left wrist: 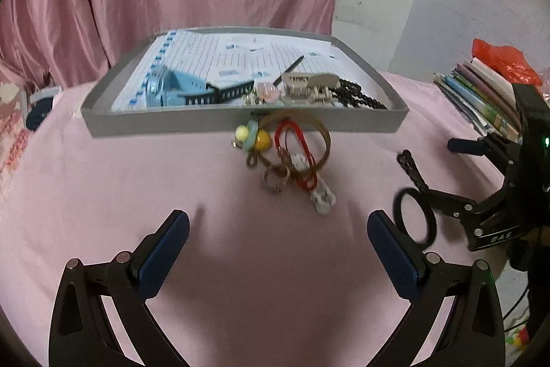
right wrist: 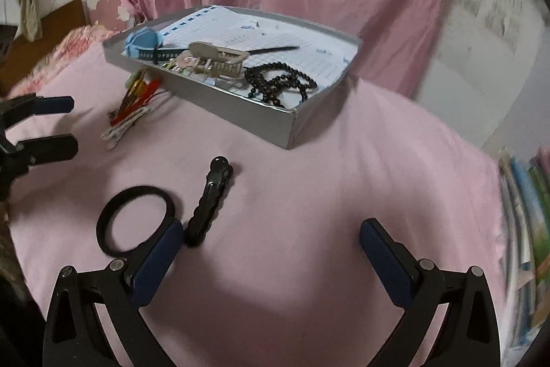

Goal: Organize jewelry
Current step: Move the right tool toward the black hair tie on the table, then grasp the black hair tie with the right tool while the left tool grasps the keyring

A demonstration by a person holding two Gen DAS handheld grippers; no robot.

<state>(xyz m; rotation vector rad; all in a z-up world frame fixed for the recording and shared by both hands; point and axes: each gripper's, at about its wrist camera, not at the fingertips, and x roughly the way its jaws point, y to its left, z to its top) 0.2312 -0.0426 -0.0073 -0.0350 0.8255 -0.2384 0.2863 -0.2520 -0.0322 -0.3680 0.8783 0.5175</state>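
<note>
Right-wrist footage showed the right gripper [right wrist: 271, 250] spread wide and empty, its left pad just beside a black ring [right wrist: 135, 220] and a black hair clip [right wrist: 209, 198] on the pink cloth [right wrist: 309, 181]. Only the left-wrist view revealed the left gripper [left wrist: 278, 250], equally wide and empty, facing bare cloth before a tangle of bracelets and rings [left wrist: 285, 153] lying against the grey tray [left wrist: 137, 122]. Black beads [right wrist: 278, 81] sat inside the tray's near corner.
</note>
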